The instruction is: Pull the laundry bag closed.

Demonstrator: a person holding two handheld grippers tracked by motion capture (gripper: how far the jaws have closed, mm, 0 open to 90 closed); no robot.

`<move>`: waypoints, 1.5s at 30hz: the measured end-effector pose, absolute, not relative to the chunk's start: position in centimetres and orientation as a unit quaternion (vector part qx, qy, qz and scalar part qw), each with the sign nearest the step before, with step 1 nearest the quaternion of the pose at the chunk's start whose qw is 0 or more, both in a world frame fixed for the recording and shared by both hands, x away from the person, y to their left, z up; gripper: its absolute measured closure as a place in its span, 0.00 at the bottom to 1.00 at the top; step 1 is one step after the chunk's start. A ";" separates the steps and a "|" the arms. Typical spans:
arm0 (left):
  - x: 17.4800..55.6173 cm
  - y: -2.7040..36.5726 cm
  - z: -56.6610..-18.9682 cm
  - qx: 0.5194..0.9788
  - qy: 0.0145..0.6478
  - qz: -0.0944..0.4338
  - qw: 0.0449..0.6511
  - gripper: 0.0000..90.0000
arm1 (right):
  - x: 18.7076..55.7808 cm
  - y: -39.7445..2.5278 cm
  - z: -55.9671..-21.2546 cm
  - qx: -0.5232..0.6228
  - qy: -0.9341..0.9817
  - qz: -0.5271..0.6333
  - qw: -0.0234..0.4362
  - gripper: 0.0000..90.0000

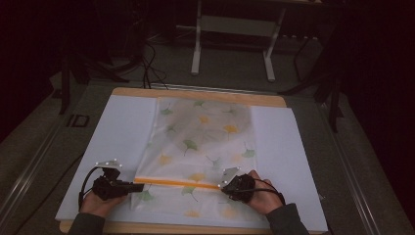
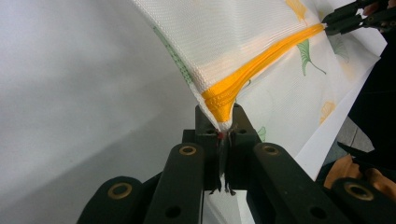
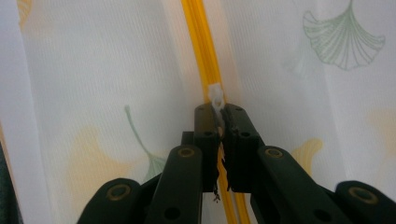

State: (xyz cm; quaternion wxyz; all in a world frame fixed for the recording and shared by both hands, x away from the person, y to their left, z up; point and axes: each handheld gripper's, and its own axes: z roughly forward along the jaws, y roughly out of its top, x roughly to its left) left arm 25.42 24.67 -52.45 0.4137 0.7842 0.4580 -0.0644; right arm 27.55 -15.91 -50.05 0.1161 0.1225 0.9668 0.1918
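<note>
In the high view, a white mesh bag (image 1: pixel 200 152) printed with green and yellow ginkgo leaves lies flat on a white sheet (image 1: pixel 122 132) that covers the wooden surface (image 1: pixel 195 93). An orange zipper (image 1: pixel 176 183) runs across the bag's near part. The left gripper (image 1: pixel 139 185) meets the zipper's left end, and the right gripper (image 1: pixel 221 186) meets the zipper farther along, so the orange line stretches between the two. The person's hands hold both grippers from the near edge, a grey sleeve (image 1: pixel 288 220) showing behind the right one. Beyond the surface stand the white legs of a frame (image 1: pixel 235 29) on the dark floor.

In the left gripper view, the left gripper (image 2: pixel 224 133) is clamped on the end of the zipper (image 2: pixel 229 93): the orange tape and the bag's corner are pinched between its jaws, and the bag (image 2: pixel 224 28) rises up and away from the tips. At the far end of the orange line, up to the right, the right gripper (image 2: pixel 327 21) bites the zipper. The white sheet (image 2: pixel 70 93) lies to the gripper's left.

In the right gripper view, the right gripper (image 3: pixel 219 116) is closed on the small white zipper pull (image 3: pixel 216 95), which sticks out just ahead of the tips. The orange zipper (image 3: pixel 201 42) runs straight ahead from the jaws and also passes beneath them. The bag (image 3: pixel 116 70) spreads to both sides, with a green leaf print (image 3: pixel 345 42) ahead to the right.
</note>
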 end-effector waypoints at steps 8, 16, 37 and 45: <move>25.4 24.7 -52.5 0.784 0.458 -0.064 0.413 0.96 | 27.5 -17.1 -50.0 0.130 0.966 0.190 0.117 0.94; 25.4 24.7 -52.5 0.783 0.458 -0.066 0.415 0.96 | 27.4 -18.1 -50.2 0.141 0.965 0.187 0.115 0.94; 25.4 24.8 -52.4 0.784 0.457 -0.065 0.414 0.96 | 27.2 -22.2 -50.3 0.172 0.964 0.163 0.120 0.94; 25.4 24.7 -52.5 0.783 0.459 -0.066 0.415 0.96 | 26.9 -24.1 -50.0 0.183 0.963 0.160 0.119 0.94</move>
